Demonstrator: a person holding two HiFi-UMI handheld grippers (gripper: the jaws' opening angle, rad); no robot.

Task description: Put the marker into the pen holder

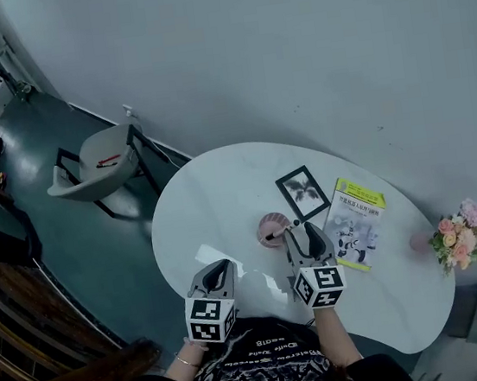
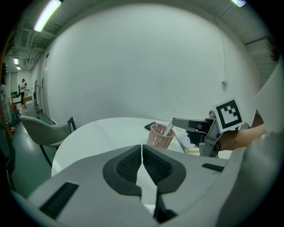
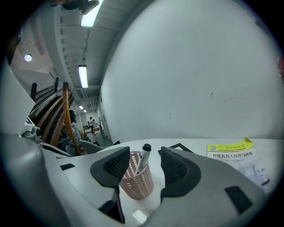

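Observation:
A white marker (image 3: 142,158) with a black cap stands tilted inside the pink mesh pen holder (image 3: 136,181) on the white table (image 1: 222,196). In the head view the holder (image 1: 271,227) sits just ahead of my right gripper (image 1: 304,236), and the marker (image 1: 280,231) leans toward it. My right gripper (image 3: 141,166) is open; its jaws stand either side of the marker's top without touching it. My left gripper (image 2: 142,165) hangs shut and empty at the near table edge, well left of the holder (image 2: 159,136).
A black picture frame (image 1: 302,192) lies behind the holder and a yellow-topped booklet (image 1: 355,222) to its right. A pink flower bunch (image 1: 460,236) stands at the table's right end. A grey chair (image 1: 100,164) stands left of the table.

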